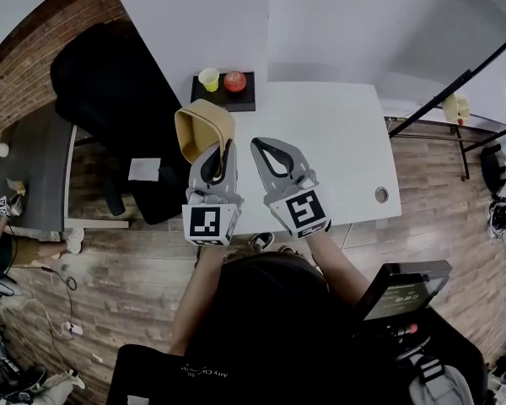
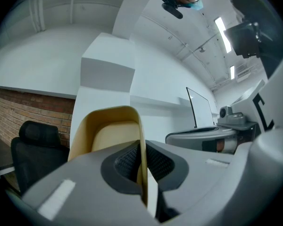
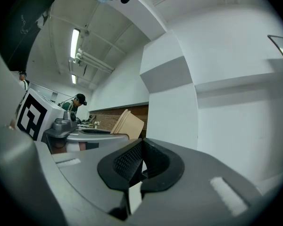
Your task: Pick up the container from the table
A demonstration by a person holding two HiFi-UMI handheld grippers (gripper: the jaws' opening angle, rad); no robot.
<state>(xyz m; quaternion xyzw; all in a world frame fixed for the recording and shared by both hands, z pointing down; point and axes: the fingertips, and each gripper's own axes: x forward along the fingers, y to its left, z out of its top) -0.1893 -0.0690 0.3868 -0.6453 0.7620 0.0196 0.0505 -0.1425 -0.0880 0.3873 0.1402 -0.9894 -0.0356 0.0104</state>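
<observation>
We judge the pick-up all but done. Our left gripper (image 1: 222,157) is clamped on one wall of the container (image 1: 204,126), which hangs tilted above the counter's (image 1: 337,142) left edge, apparently lifted clear. It looks tan, thin-walled, open and empty. Our right gripper (image 1: 270,154), over the counter, is closed on nothing.

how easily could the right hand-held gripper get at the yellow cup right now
Probably yes: the right hand-held gripper is shut on nothing, and bare table lies between it and the yellow cup. The container pinched in the left hand-held gripper hangs close beside that path.
</observation>
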